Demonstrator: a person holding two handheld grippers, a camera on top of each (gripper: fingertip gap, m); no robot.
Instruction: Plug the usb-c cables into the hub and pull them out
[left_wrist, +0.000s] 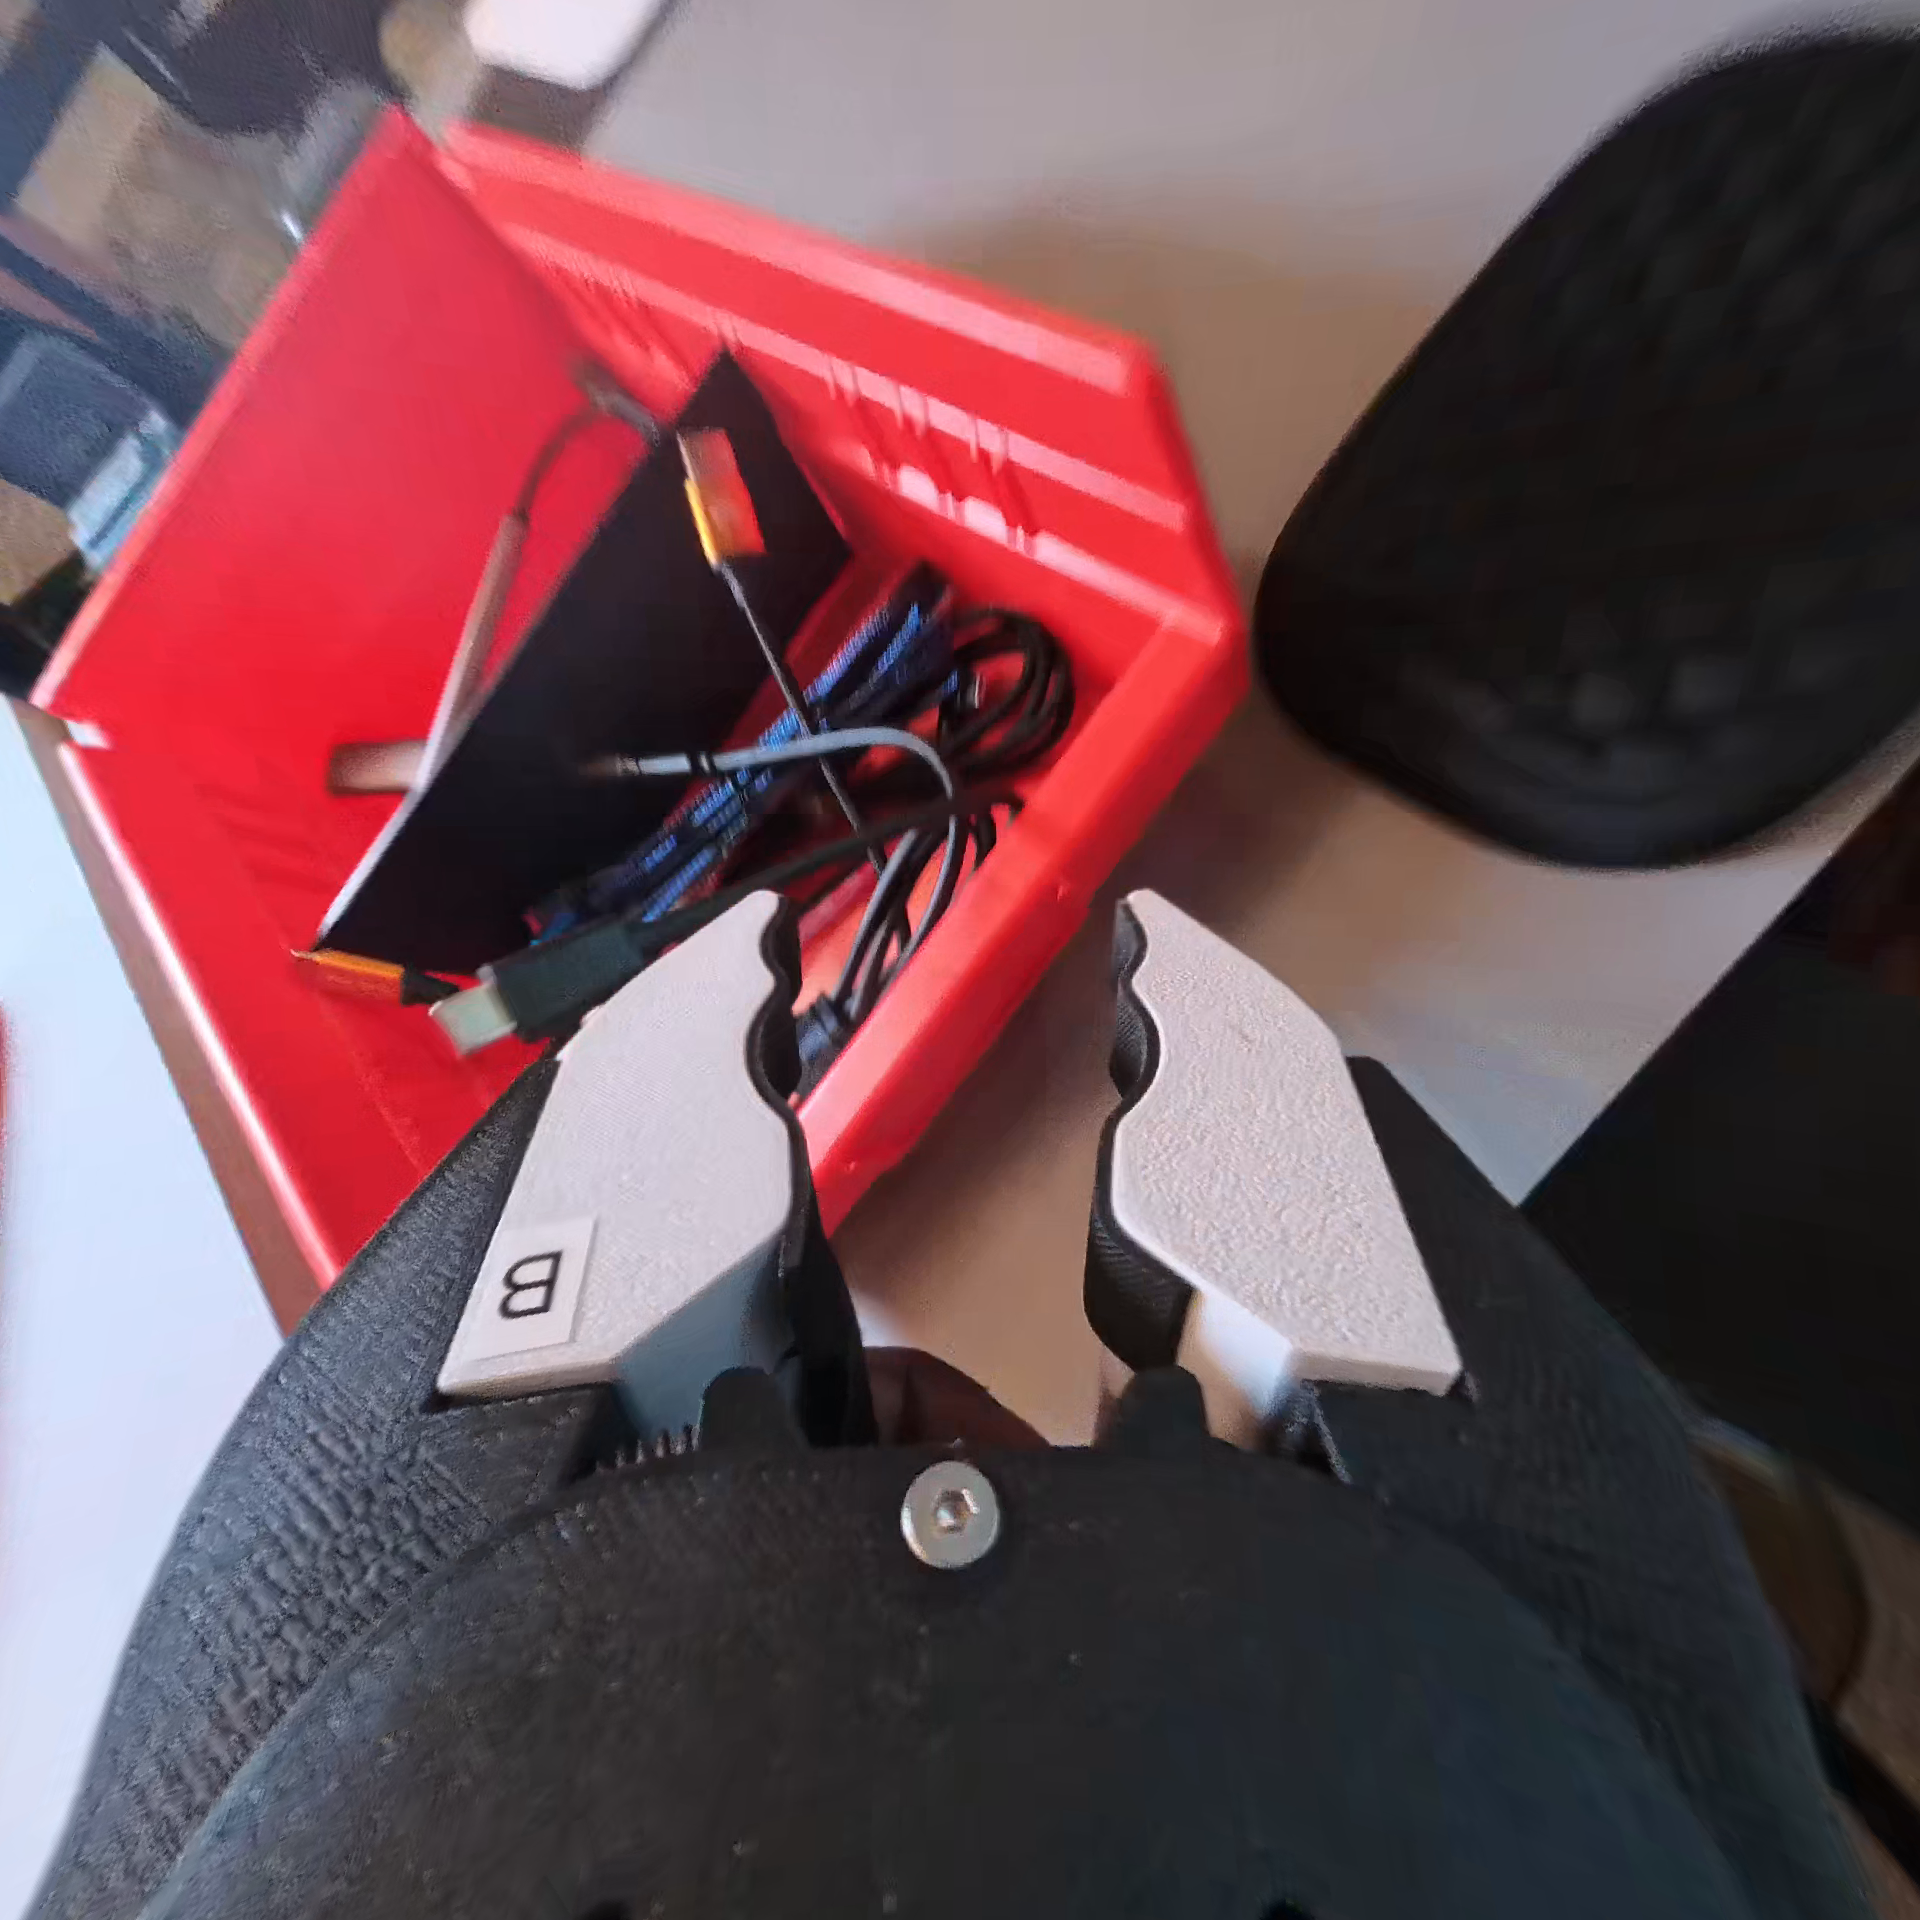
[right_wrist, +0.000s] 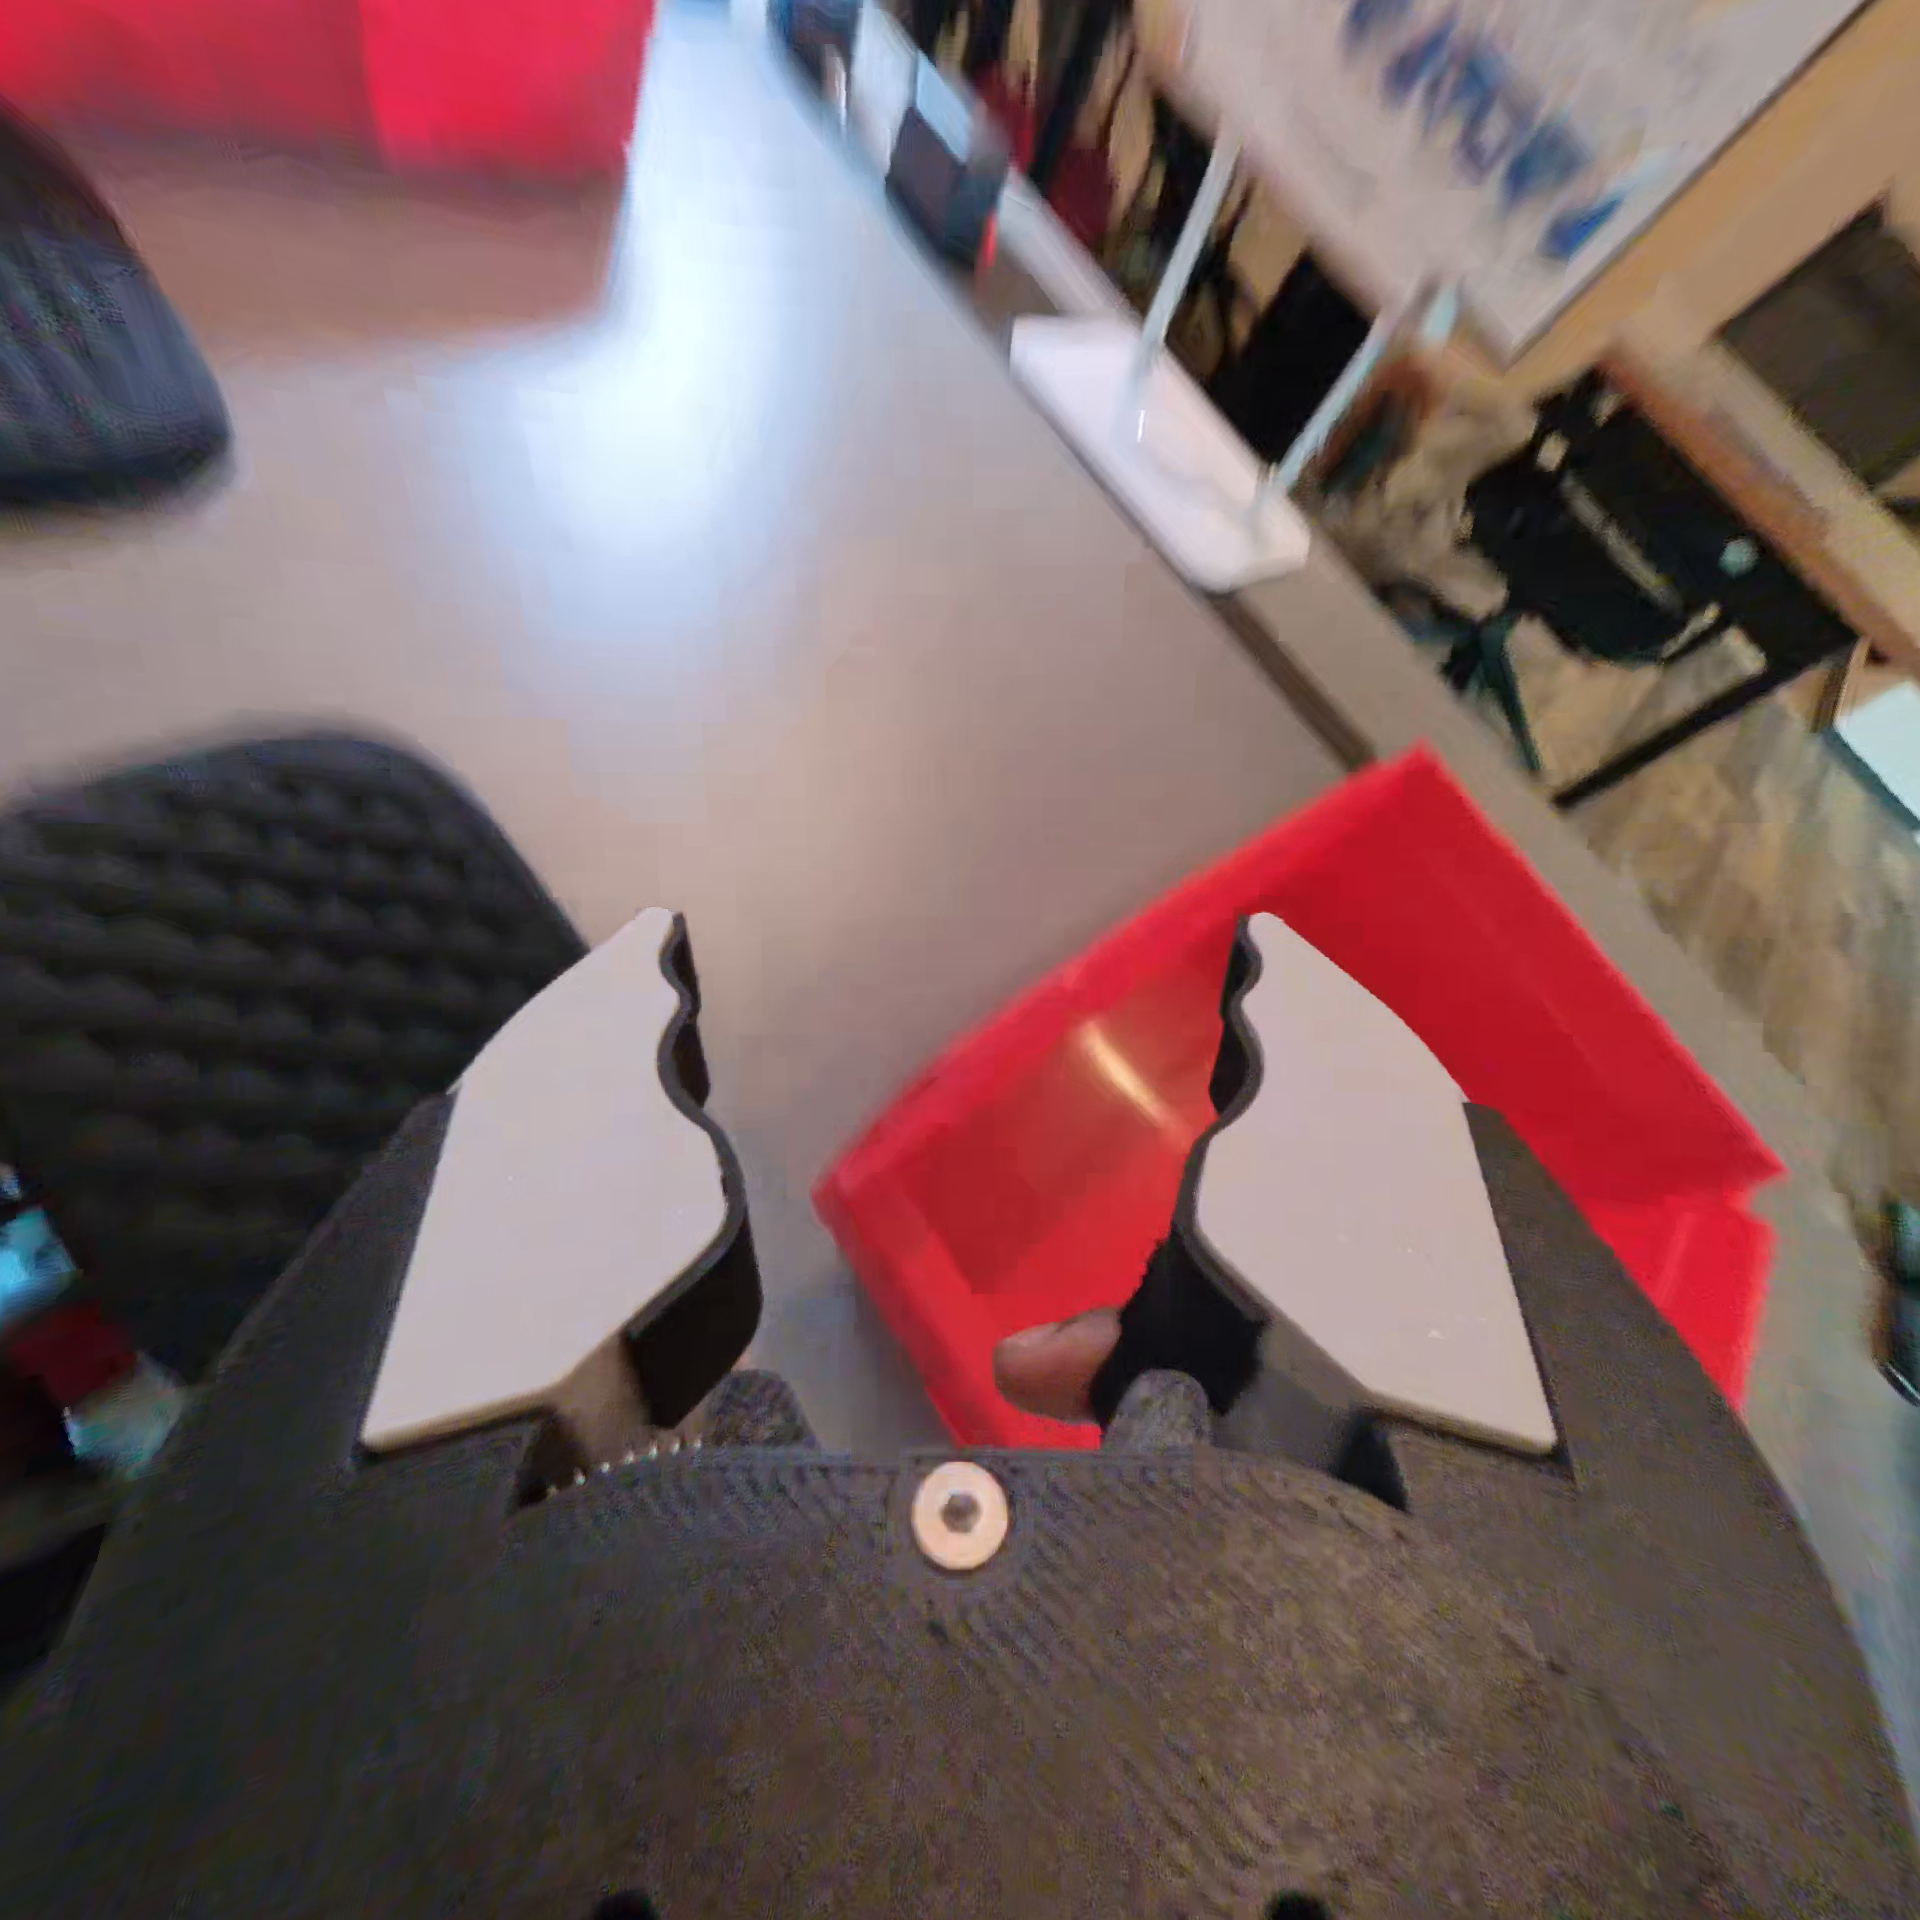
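Grippers (left_wrist: 951, 914) (right_wrist: 961, 930) agape (cables (left_wrist: 914, 748) seemingly binned)

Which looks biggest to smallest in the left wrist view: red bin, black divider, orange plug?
1. red bin
2. black divider
3. orange plug
Apparent size only; the wide-angle lens distorts nearer things.

Hub (left_wrist: 473, 634): slim grey bar, tilted, in red bin's left section beside black divider. USB-C cables (left_wrist: 935, 748): black + grey, tangled in right section. One black cable w/ silver plug (left_wrist: 488, 1013) sticks out at bin's near end.
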